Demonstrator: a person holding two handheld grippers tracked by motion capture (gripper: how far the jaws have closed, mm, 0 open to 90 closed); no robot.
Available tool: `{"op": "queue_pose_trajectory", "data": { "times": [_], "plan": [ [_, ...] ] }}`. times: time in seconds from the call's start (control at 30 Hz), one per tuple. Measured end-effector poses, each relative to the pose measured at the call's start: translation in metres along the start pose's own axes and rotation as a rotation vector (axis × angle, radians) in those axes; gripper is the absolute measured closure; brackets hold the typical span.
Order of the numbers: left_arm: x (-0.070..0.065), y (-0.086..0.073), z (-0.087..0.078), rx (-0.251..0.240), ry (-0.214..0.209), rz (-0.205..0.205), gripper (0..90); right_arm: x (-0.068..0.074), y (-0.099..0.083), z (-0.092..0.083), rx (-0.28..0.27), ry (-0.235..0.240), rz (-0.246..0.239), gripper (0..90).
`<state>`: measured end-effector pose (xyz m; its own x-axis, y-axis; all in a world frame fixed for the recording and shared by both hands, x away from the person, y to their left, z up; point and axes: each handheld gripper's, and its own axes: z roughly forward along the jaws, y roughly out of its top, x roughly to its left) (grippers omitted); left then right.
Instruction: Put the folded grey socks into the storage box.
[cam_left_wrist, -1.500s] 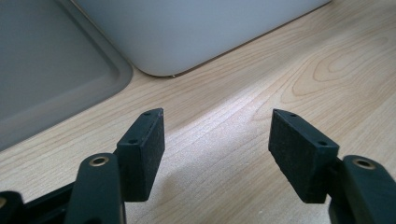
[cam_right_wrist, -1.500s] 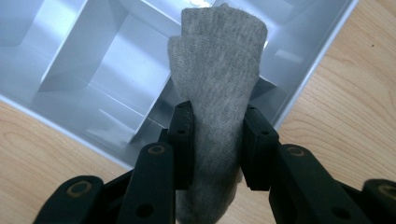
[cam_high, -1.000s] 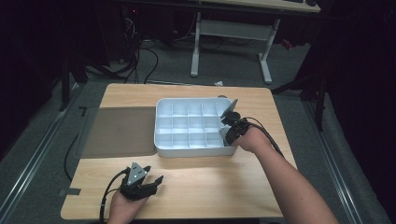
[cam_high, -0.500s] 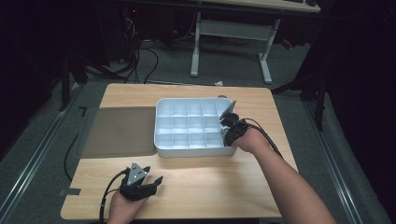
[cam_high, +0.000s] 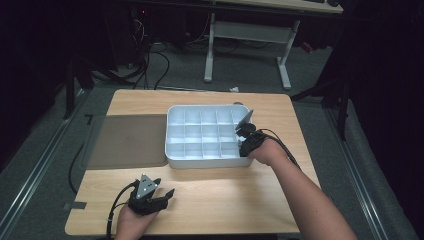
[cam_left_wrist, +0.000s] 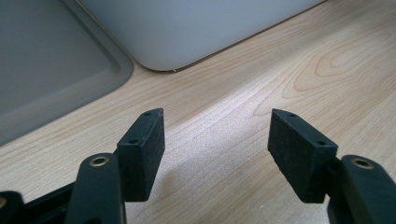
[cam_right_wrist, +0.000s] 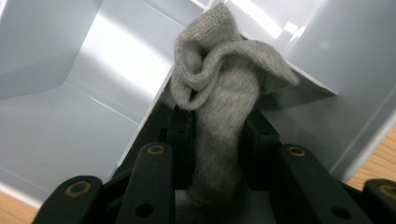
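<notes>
The table (cam_high: 210, 200) is a rectangular top of pale wood with a visible grain, seen from above in the high view.

A flat grey mat (cam_high: 127, 141) with rounded corners and a shallow raised rim lies on the left half of the table. Its right edge sits just beside the tray.

The tray (cam_high: 172, 150) is a white, smooth, hard-walled rectangular box with rounded corners. Thin upright dividers split it into a grid of small square compartments, four rows deep and about four across. In the high view the compartments that show look bare. The left gripper view shows its curved outer corner (cam_left_wrist: 187, 42) next to the mat's corner (cam_left_wrist: 70, 70).

The right gripper (cam_high: 245, 142) is at the tray's near right corner and points down into it. Its jaws are closed partway onto a grey cloth (cam_right_wrist: 224, 116), a soft knitted piece with a fine ribbed texture, bunched and folded over at the top. The pads press the cloth from both sides. The cloth rises from between the jaws and its folded end leans over the top edge of a divider, inside the corner area of the tray; which compartment it belongs to cannot be told.

The left gripper (cam_high: 150, 192) rests low over the near left part of the table, well apart from the tray. Its jaws stand wide apart with only bare wood between the black, matt, block-shaped pads (cam_left_wrist: 142, 149).
</notes>
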<state>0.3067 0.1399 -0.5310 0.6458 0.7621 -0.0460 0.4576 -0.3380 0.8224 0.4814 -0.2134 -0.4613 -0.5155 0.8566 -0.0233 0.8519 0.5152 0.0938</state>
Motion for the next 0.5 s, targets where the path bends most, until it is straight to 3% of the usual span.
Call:
{"op": "queue_pose_trajectory", "data": {
  "times": [0.07, 0.2, 0.3, 0.5],
  "plan": [
    [-0.0001, 0.0000, 0.0003, 0.000, 0.000, 0.000, 36.9, 0.0011, 0.0001, 0.0000, 0.004, 0.001, 0.013, 69.2],
    [-0.0001, 0.0001, -0.0001, 0.000, -0.001, 0.000, 36.9, 0.0020, 0.0004, 0.0007, 0.000, -0.007, -0.020, 64.9],
    [-0.0001, 0.0001, 0.0004, 0.002, -0.001, 0.002, 36.9, 0.0053, 0.0013, -0.0004, 0.018, -0.004, -0.004, 60.8],
    [0.0015, 0.0002, -0.0006, -0.003, 0.001, -0.004, 36.9, 0.0049, 0.0019, -0.0056, 0.015, -0.007, -0.010, 59.9]
  ]
}}
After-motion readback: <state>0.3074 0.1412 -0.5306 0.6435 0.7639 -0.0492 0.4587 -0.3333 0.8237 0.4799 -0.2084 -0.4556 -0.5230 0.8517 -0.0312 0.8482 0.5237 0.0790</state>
